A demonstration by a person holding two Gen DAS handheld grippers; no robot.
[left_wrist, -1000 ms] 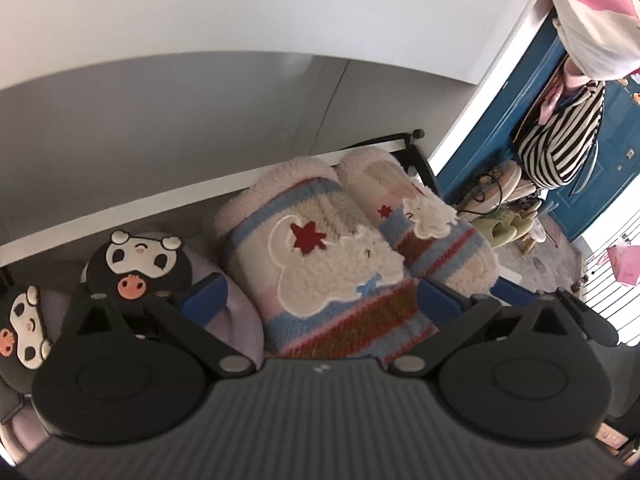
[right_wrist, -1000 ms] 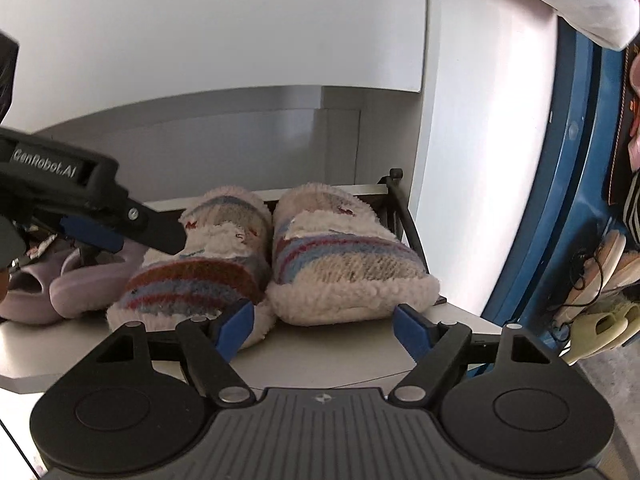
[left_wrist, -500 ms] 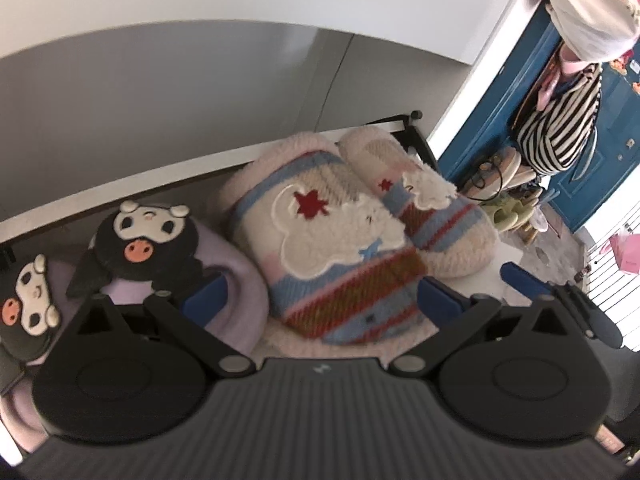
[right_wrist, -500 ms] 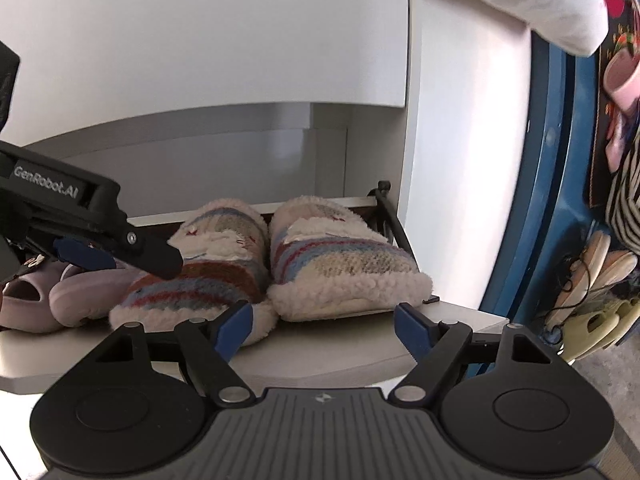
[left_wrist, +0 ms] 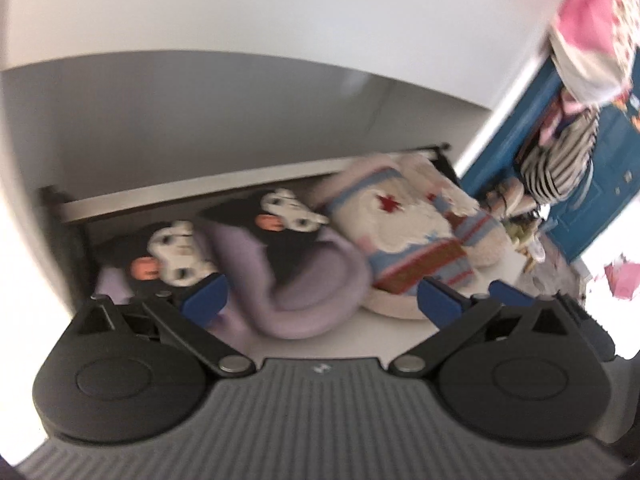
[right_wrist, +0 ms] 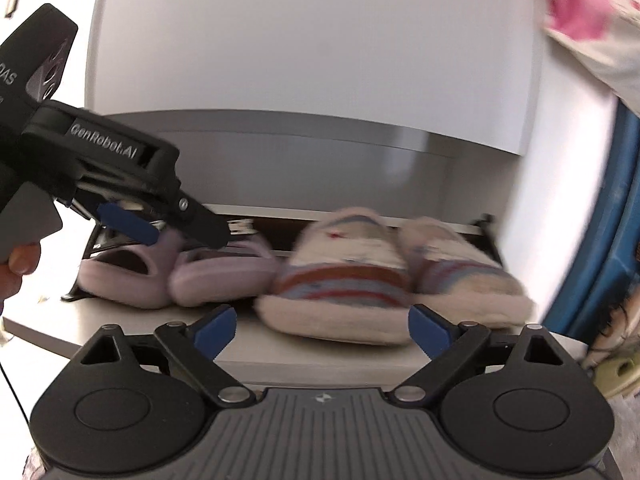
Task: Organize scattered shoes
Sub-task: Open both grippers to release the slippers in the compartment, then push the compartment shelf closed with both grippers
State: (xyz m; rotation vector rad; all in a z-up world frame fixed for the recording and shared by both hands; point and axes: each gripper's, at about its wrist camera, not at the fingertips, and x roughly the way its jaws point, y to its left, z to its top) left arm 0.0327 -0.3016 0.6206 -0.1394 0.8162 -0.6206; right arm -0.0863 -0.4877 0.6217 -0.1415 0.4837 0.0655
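A: Where do the shoes sit?

B: All four on the white shelf (right_wrist: 320,354), in one row. Taking the striped fleece slippers (right_wrist: 340,280) as the mark: the pair lies side by side, touching, at the shelf's right end by the cabinet wall. Just left of them, touching the nearer one, lie the lilac slippers (right_wrist: 224,276), each with a black-and-white cartoon-face charm (left_wrist: 288,216) on top. A red star (left_wrist: 387,200) shows on the nearer fleece slipper.

A: And the tongs?

B: The left tongs (left_wrist: 320,300) are spread wide with nothing pinched; they hover above the lilac slippers, left of the fleece pair. The right tongs (right_wrist: 322,330) are also spread, empty, in front of the shelf edge facing the nearer fleece slipper.

A: Any writing?

B: From the right wrist view, the left tool's side reads "GenRobot.AI" (right_wrist: 103,142); farther back a few letters show, cut off at the frame edge. A hand (right_wrist: 18,264) grips its handle.

A: Beyond the fleece pair?

B: To their right, a blue door (left_wrist: 600,168) with a striped garment (left_wrist: 560,160) hanging, blurred.
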